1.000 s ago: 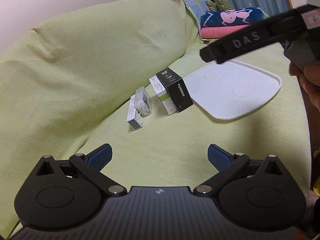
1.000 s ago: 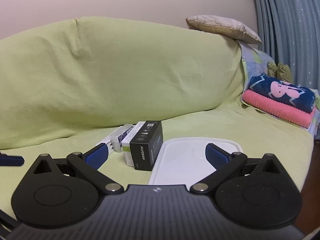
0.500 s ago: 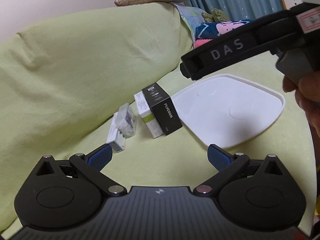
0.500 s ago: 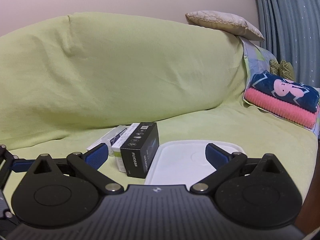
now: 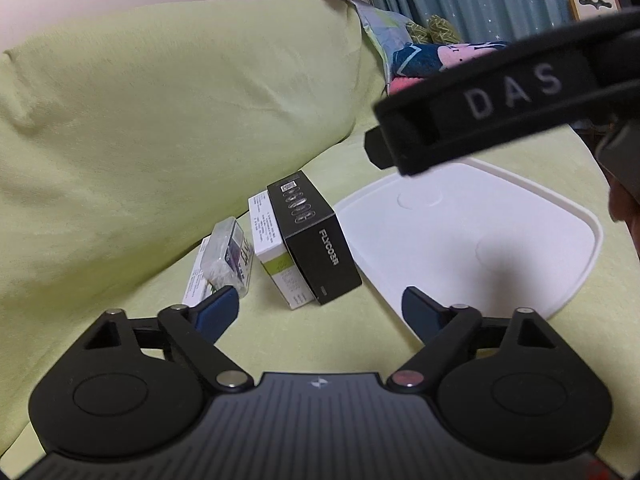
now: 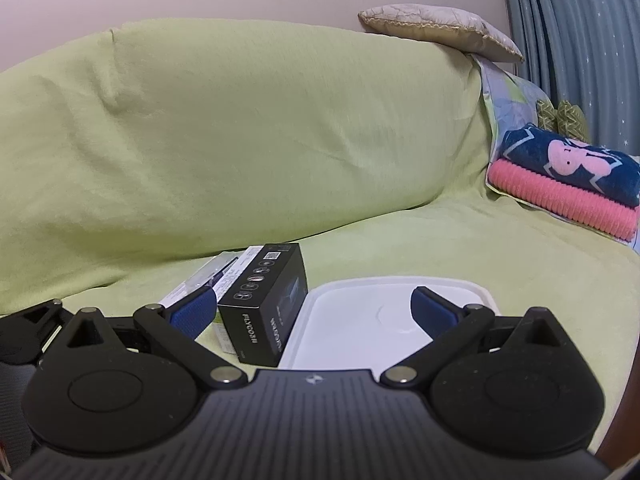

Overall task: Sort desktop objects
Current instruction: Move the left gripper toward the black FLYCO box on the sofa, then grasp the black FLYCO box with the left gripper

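A black box (image 5: 316, 240) (image 6: 264, 304) lies on the green sofa seat, its long side against a white and green box (image 5: 274, 248). Left of those, a clear plastic case (image 5: 228, 254) rests on a slim white box (image 5: 196, 284). A white tray (image 5: 560, 240) (image 6: 352, 336) lies flat just right of the black box. My left gripper (image 5: 320, 308) is open and empty, short of the boxes. My right gripper (image 6: 312, 308) is open and empty too, hovering low before the black box and tray. Its black body (image 5: 480, 112) crosses the left wrist view above the tray.
The green-covered sofa backrest (image 6: 240, 140) rises right behind the boxes. A folded pink and blue towel stack (image 6: 568, 180) sits at the seat's right end. A beige cushion (image 6: 436, 32) lies on top of the backrest, with a curtain (image 6: 580, 20) behind. A hand (image 5: 628, 216) holds the right gripper.
Both grippers have moved closer to the boxes and tray, which now look larger. The right gripper's body has come lower and nearer in the left wrist view. Both stayed open.
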